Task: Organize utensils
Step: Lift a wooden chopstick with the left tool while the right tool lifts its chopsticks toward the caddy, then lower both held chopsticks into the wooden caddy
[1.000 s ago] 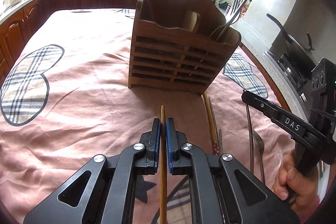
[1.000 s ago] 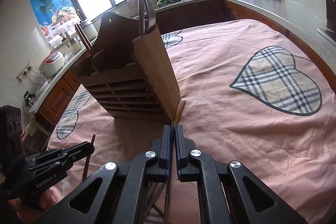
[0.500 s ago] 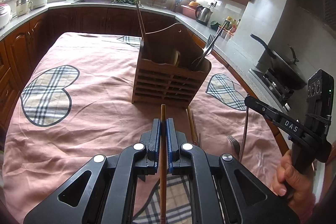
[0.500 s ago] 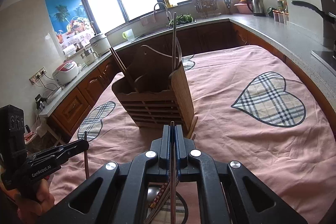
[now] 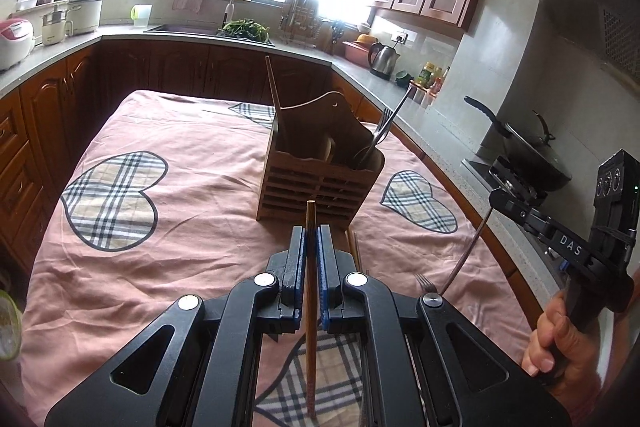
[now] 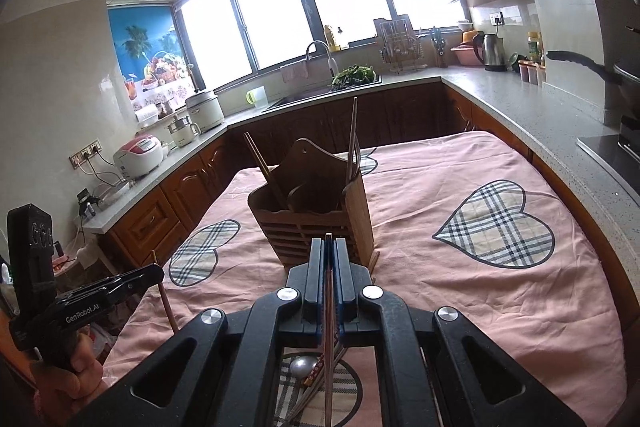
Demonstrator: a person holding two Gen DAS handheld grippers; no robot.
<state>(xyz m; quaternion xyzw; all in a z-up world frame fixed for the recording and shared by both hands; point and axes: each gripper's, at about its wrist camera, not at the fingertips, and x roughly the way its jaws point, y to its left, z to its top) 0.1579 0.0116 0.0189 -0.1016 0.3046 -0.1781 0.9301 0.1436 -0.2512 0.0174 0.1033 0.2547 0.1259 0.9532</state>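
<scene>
A wooden utensil caddy [image 5: 318,183] [image 6: 316,215] stands mid-table with a chopstick and forks in it. My left gripper [image 5: 311,239] is shut on a wooden chopstick [image 5: 310,291] and holds it in the air before the caddy; it also shows at the left of the right wrist view [image 6: 154,273]. My right gripper [image 6: 328,247] is shut on a thin dark chopstick [image 6: 328,307], also raised; it shows at the right of the left wrist view [image 5: 498,201]. Loose utensils lie on the cloth below: chopsticks, a fork [image 5: 424,281], a spoon [image 6: 302,365].
The table is covered by a pink cloth with plaid hearts [image 5: 112,199]. Counters ring the table, with a sink [image 6: 320,91], rice cookers [image 6: 138,157], a kettle [image 5: 384,59] and a wok on a stove [image 5: 532,155] at the right.
Both grippers have risen and drawn back from the caddy, each lifting its chopstick off the cloth. The caddy now looks smaller and farther off.
</scene>
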